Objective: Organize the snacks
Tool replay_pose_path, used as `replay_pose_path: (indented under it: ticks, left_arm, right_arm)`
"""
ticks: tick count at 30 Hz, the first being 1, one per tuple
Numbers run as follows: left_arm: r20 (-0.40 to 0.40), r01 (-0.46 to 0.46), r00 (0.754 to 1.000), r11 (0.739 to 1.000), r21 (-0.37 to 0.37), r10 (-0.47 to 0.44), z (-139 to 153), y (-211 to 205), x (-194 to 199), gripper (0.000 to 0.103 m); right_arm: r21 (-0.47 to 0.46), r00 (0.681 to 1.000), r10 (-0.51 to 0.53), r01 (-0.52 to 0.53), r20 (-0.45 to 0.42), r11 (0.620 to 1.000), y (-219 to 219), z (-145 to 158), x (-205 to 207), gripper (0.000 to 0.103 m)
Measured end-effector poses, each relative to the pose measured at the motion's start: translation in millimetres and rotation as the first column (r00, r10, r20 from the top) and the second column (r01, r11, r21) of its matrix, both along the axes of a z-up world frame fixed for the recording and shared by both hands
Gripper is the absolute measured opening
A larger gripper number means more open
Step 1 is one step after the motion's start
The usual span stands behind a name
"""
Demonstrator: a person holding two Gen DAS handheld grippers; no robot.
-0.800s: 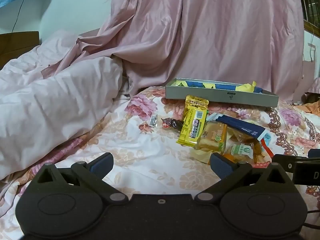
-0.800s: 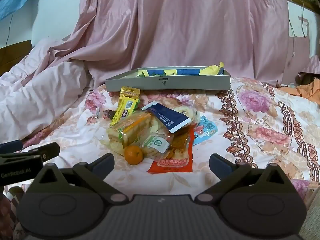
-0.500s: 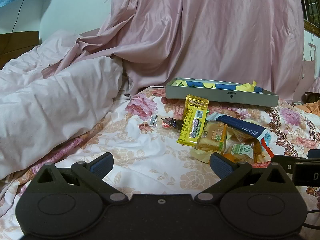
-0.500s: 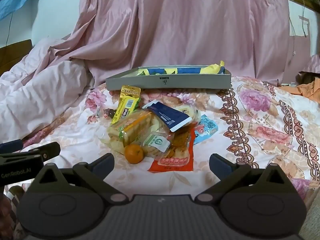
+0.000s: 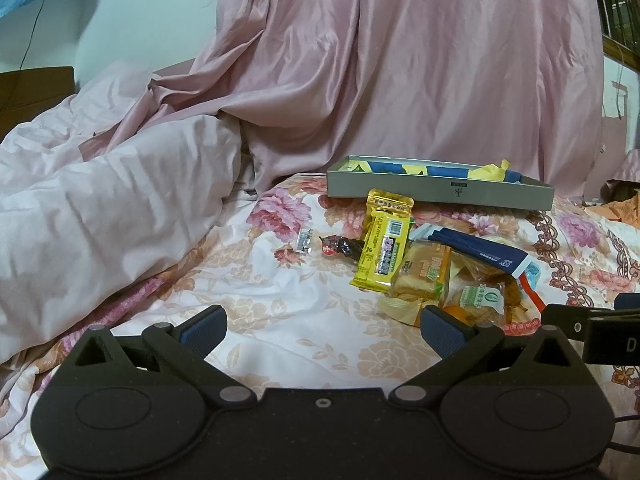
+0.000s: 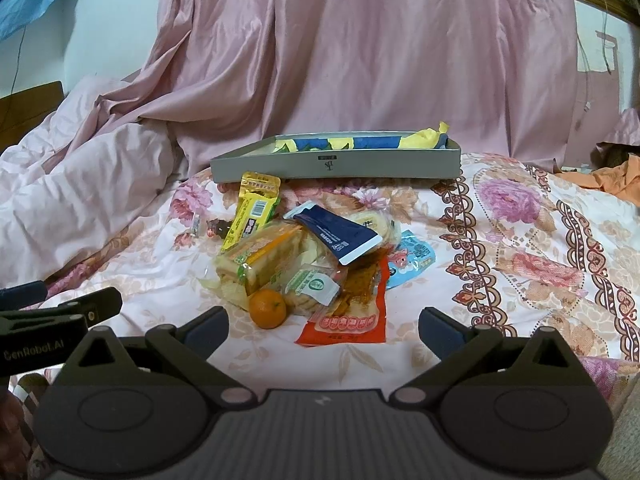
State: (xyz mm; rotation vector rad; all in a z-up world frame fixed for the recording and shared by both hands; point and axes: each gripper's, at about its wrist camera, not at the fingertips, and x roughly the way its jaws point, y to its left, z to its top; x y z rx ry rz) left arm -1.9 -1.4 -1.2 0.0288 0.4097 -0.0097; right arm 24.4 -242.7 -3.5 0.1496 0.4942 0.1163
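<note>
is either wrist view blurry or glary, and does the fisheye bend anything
Left wrist view: sharp, dim even indoor light, no glare; the grey tray looks slightly bowed, corners dark from the lens. Right wrist view: equally sharp, the orange and red packet crisp; soft shadows only, with the window frame at the top right corner curving.

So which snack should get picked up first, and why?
Probably the orange: the right gripper should ease forward over it. It sits nearest, loose at the pile's front edge, both sets of jaws are open and empty, and the grey box waits behind.
</note>
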Motion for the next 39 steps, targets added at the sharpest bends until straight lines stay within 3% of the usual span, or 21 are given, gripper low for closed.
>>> replay_pose_path:
  ticks: [28,39]
  left_arm:
    - [-0.006,0.005,1.000,1.000,0.003,-0.005,-1,-2,2,0.102]
    - [-0.048,0.053,0.997,0.994,-0.099,-0.058,8,1,22,0.102]
  right_arm:
    - [0.010,1.000,-0.014,0.014,-0.001,1.000,-2,1,0,0.103]
    - [0.052,0.999,-0.018,0.016,0.035,0.999,-9,13,5,0.103]
